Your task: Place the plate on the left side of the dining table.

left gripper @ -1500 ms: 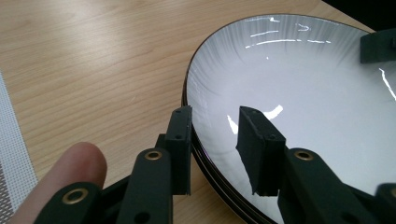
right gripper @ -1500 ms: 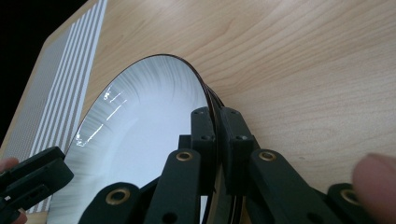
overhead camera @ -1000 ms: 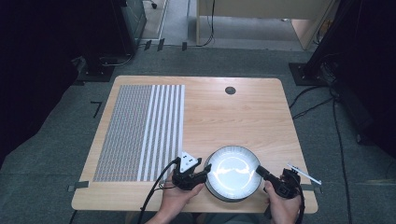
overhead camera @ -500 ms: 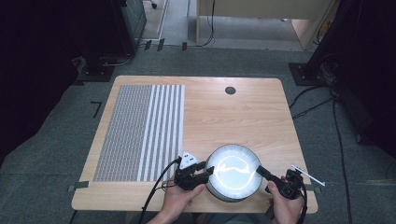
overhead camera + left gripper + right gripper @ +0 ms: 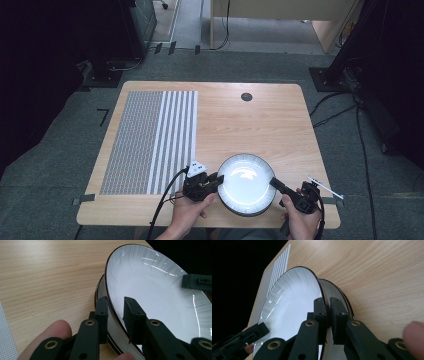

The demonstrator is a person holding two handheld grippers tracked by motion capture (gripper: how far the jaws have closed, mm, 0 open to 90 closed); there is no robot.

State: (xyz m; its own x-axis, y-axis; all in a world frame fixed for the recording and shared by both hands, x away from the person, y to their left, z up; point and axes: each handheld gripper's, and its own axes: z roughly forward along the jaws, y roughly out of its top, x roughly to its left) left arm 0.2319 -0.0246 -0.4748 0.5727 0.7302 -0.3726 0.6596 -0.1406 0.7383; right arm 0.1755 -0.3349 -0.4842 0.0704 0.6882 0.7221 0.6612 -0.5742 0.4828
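- Left hand-held gripper (image 5: 216, 179): jaws just closing, straddling plate's (image 5: 246, 183) left rim, small gap visible.
- Plate: near front edge of surface (image 5: 260, 120), atop a second plate (image 5: 342, 302).
- Right hand-held gripper (image 5: 274, 183): clamped on right rim.

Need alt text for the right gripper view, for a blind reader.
The right gripper is clamped on the rim of a white plate with a dark edge, which sits above a second plate on the wooden table. The left gripper reaches the plate's far rim at lower left; a striped mat lies beyond.
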